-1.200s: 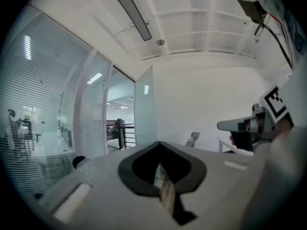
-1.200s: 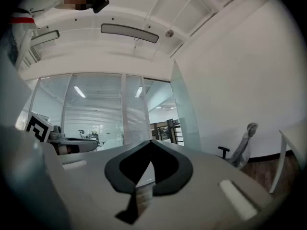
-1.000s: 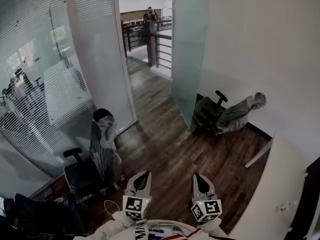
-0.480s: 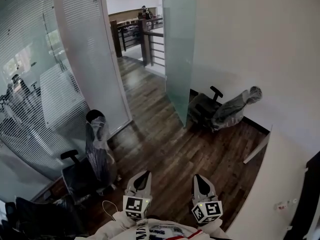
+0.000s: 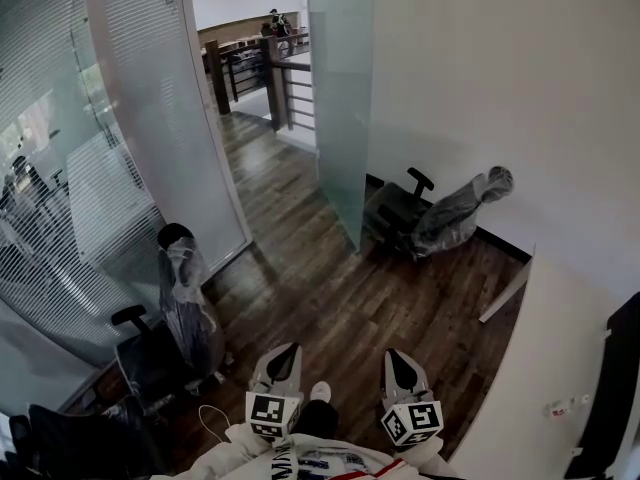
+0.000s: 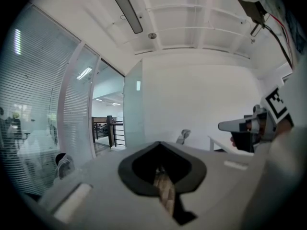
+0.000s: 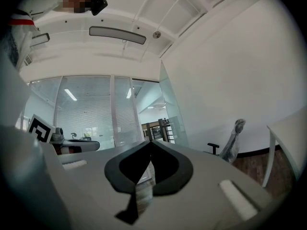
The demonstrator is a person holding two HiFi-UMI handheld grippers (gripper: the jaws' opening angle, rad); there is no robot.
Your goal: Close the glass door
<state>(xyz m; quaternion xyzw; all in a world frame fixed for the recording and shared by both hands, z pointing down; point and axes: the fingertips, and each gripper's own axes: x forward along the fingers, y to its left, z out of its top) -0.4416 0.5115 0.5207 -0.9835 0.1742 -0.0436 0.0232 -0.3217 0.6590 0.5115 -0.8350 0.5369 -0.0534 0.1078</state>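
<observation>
Dark wood floor underfoot, white wall on the right, striped glass partition on the left. Left tool low in the head view, jaws pressed together with nothing between them, pointed level into the room. Right tool just beside it, also closed and empty, aimed the same way. Marker cubes at the near end of each tool, close to the body. White shoe tip on the floor between the two tools. Thin white cable looped on the floor just left of the left tool. Further left, plastic-wrapped office chair against the partition, with darker chairs crowded below it. On the right, white counter along the wall. Ahead and well apart from both tools, frosted glass door standing open, swung into the room close to the white wall, with its free edge toward the camera. Second wrapped chair tilted back against the wall just behind the door's near edge. Open doorway between the door and the partition, with a dark railing and more floor beyond.
</observation>
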